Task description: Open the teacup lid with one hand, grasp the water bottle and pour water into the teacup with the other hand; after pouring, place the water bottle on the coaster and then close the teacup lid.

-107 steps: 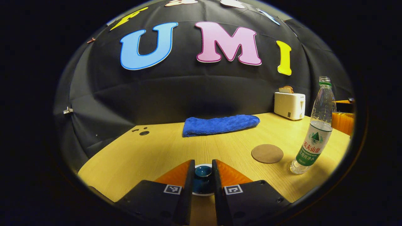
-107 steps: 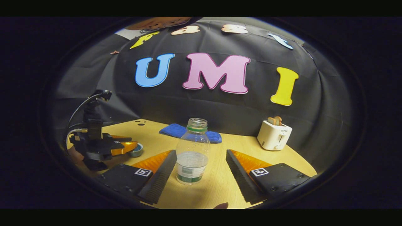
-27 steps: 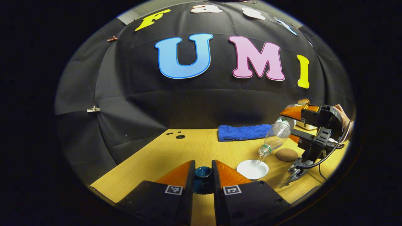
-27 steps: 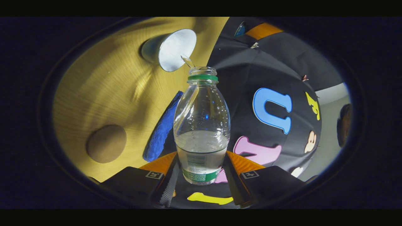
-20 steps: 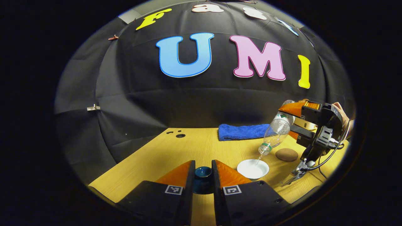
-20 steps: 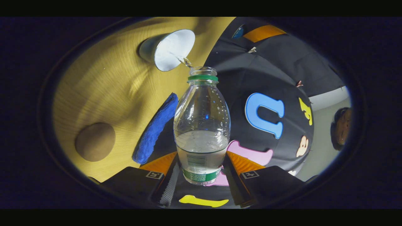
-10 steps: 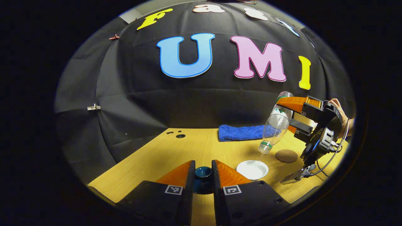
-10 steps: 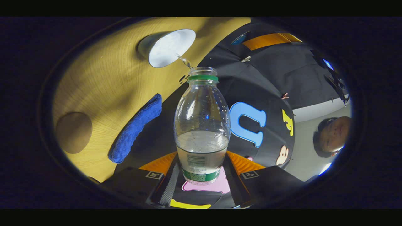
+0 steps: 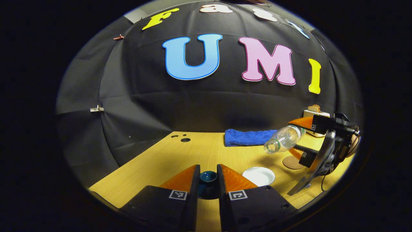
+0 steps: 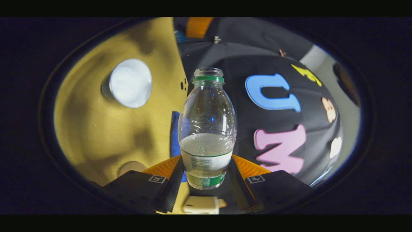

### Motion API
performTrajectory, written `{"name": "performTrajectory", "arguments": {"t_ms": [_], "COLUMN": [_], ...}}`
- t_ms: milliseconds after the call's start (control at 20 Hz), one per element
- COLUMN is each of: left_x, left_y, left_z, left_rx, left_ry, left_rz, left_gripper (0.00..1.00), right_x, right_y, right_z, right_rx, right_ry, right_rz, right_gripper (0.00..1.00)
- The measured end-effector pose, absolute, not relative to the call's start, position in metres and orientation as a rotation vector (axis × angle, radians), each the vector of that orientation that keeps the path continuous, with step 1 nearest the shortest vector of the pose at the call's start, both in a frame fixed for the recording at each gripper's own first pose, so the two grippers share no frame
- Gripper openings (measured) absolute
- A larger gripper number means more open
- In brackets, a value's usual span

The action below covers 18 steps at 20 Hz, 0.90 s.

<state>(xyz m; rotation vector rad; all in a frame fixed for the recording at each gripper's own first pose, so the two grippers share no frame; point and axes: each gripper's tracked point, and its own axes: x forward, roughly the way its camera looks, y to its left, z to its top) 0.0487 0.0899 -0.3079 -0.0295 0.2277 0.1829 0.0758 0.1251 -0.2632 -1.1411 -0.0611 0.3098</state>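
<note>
Light wooden tabletop in front of a black cloth wall was the place of work. On it, the left gripper was clamped narrowly on the dark blue ceramic teacup lid, just to the left of the open white-lined teacup. The right gripper held the clear plastic water bottle by its base, tilted nearly flat, its mouth above and beyond the teacup with no stream visible. Farther right lay the round brown cork coaster; a blue folded towel lay behind. If the uncapped bottle was not righted before travelling, water could probably spill on the table.
</note>
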Motion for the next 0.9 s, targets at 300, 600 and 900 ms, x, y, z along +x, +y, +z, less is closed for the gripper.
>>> {"name": "performTrajectory", "arguments": {"t_ms": [300, 600, 900], "left_x": [0.056, 0.069, 0.082], "left_y": [0.078, 0.055, 0.033], "left_z": [-0.305, -0.301, -0.298], "left_rx": [-0.029, -0.031, -0.026], "left_ry": [0.227, 0.219, 0.212], "left_rz": [0.163, 0.120, 0.084], "left_gripper": [0.28, 0.28, 0.32], "right_x": [0.047, 0.052, 0.068], "right_y": [0.129, 0.119, 0.098], "right_z": [-0.277, -0.270, -0.298], "right_rx": [-0.596, -0.112, 0.096], "right_ry": [0.153, 0.227, 0.273], "right_rz": [0.379, 0.379, 0.345], "right_gripper": [0.75, 0.75, 0.76]}}
